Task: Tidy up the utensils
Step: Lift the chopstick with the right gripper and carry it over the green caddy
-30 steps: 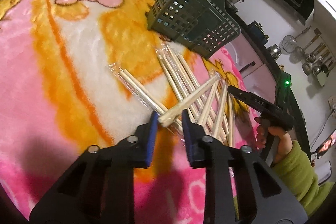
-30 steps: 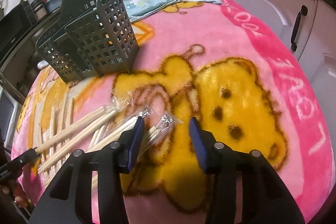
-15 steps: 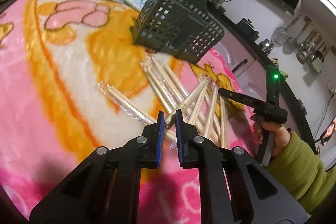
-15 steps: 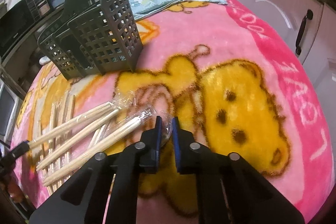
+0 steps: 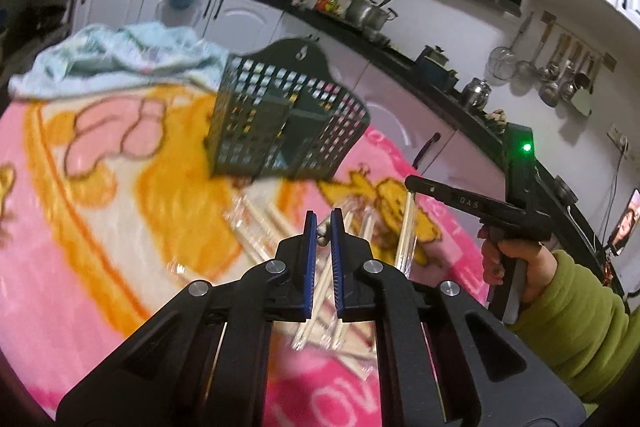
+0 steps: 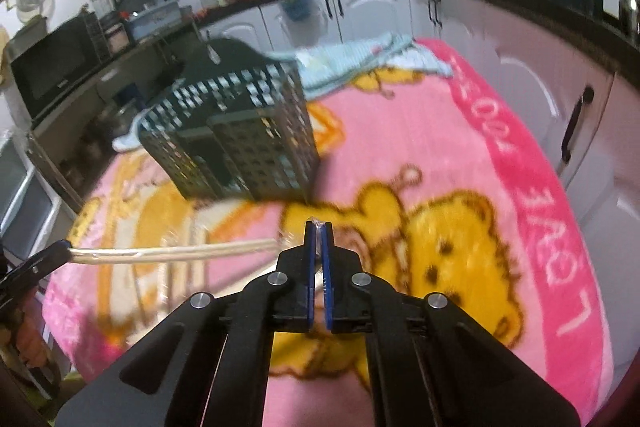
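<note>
A dark green slotted utensil basket point(image 5: 280, 123) stands on the pink cartoon blanket point(image 5: 80, 227); it also shows in the right wrist view point(image 6: 236, 139). Several plastic-wrapped chopstick pairs point(image 5: 256, 227) lie in front of it. My left gripper point(image 5: 322, 231) is shut on the end of one wrapped pair, lifted above the blanket; that pair point(image 6: 176, 251) shows long in the right wrist view. My right gripper point(image 6: 318, 233) is shut on the plastic end of another wrapped pair, seen hanging from it in the left wrist view point(image 5: 406, 227).
A light blue cloth point(image 5: 116, 63) lies bunched at the blanket's far edge point(image 6: 360, 59). White cabinets point(image 6: 540, 99) and a dark counter with pots surround the table. Ladles hang on the wall point(image 5: 556, 67).
Both grippers closed on wrapped chopstick pairs and lifted them off the blanket. Both views have tilted up and moved closer to the basket.
</note>
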A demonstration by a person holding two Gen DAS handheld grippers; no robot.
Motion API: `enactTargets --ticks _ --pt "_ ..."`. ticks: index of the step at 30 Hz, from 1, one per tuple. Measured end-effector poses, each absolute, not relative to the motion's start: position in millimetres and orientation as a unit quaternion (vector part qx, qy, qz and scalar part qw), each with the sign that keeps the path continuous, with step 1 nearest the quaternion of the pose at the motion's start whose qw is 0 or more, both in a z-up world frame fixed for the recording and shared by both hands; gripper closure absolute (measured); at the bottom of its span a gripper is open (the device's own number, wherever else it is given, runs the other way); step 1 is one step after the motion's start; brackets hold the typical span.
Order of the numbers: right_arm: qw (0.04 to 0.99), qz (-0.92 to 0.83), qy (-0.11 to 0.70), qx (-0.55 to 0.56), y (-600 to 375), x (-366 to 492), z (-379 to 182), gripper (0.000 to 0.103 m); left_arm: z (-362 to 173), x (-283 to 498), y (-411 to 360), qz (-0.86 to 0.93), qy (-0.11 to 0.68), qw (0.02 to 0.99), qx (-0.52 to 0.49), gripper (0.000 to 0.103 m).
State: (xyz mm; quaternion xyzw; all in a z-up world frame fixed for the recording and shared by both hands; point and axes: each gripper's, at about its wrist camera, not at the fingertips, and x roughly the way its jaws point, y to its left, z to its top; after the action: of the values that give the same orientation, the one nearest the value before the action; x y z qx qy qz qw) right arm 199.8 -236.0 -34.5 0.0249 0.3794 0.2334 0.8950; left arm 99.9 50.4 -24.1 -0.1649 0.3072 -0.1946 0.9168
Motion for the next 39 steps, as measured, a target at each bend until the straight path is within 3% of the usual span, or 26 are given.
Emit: enactTargets --ticks 21,39 --pt "0.925 0.273 0.263 0.014 -219 169 74 0.1 54 134 7 -0.242 0.273 0.927 -0.091 0.1" --pt "0.948 0.268 0.173 0.01 -222 181 156 0.1 153 158 25 -0.205 0.215 0.954 -0.045 0.1"
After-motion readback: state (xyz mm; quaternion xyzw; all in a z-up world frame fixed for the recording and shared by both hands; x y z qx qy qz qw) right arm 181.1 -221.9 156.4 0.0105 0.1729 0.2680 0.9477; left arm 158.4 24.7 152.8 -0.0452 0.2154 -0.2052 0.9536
